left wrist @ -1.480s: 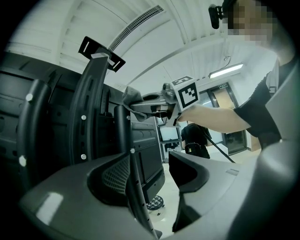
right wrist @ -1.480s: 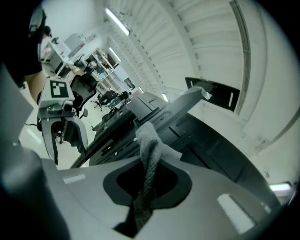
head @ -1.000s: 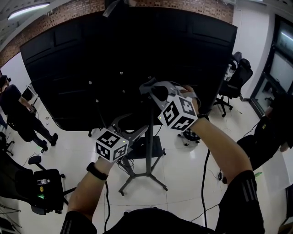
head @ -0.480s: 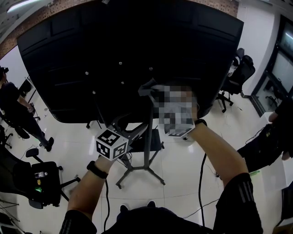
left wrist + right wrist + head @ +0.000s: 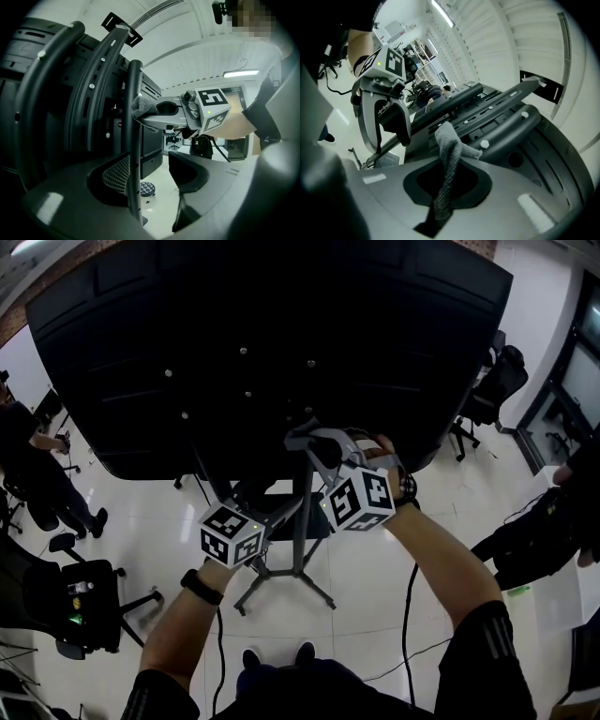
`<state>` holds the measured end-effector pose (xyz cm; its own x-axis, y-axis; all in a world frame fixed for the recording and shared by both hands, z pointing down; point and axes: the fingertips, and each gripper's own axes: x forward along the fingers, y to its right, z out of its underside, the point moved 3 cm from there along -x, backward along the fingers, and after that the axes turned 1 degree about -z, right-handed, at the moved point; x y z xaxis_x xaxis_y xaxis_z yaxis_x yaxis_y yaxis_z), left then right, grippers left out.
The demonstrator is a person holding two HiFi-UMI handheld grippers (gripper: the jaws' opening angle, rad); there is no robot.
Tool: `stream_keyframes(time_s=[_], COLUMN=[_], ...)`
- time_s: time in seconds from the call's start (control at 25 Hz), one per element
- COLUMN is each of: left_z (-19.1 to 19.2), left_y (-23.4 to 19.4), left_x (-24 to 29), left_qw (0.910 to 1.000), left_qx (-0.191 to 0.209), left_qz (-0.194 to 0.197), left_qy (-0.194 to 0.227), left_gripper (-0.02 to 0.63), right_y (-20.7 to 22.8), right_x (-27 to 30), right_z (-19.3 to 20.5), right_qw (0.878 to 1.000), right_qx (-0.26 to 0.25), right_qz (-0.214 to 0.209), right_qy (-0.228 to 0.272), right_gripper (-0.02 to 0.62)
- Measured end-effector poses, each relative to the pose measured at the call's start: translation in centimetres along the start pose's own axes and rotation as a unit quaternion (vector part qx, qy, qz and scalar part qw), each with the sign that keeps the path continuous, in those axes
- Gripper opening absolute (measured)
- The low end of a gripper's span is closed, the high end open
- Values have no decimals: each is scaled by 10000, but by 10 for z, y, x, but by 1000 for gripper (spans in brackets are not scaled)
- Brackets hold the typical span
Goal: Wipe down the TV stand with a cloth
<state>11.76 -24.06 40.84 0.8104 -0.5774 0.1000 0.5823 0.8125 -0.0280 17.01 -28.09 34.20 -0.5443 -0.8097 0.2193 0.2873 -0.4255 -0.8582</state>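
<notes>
A bright office with a glossy white floor (image 5: 375, 596) is seen from above, and the black back of a large TV (image 5: 272, 343) fills the upper half of the head view. The TV sits on the TV stand (image 5: 302, 521), a dark upright pole with splayed legs on the floor. A grey cloth (image 5: 449, 154) lies against that pole just under the TV's lower edge. The right gripper (image 5: 446, 187) is clenched on the cloth, whose bunched end sticks out ahead of the jaws onto the pole. The left gripper (image 5: 150, 176) is lower down and to the left, with its jaws wide apart and grasping nothing. The pole passes between them, close against the meshed left pad. Whether it touches cannot be told. Bare forearms reach in from below, with a black band (image 5: 202, 587) on the left wrist. A black office chair (image 5: 89, 610) stands at the left, and a person in dark clothes (image 5: 33, 460) stands beyond it.
</notes>
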Motion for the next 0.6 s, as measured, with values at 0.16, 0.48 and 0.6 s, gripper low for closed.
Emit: stream_keyframes(time_s=[0.16,0.48,0.6], left_z=[13,51,68], left_y=[0,-4,-7], left_x=[4,8,8], left_qw=[10000,9993,9988], left_qx=[-91,-288,-380], left_qz=[9,-8,-25], left_qy=[-32,-221,-295], left_gripper=[279,279,279], right_y=[-15,-57,-77], right_x=[5,16,22], right_z=[7,29,39], right_qw=[9998,9986,9976], right_qx=[145,330,428], right_qz=[-109,-404,-532], right_qy=[-14,-67,-133], right_gripper=[23,23,23])
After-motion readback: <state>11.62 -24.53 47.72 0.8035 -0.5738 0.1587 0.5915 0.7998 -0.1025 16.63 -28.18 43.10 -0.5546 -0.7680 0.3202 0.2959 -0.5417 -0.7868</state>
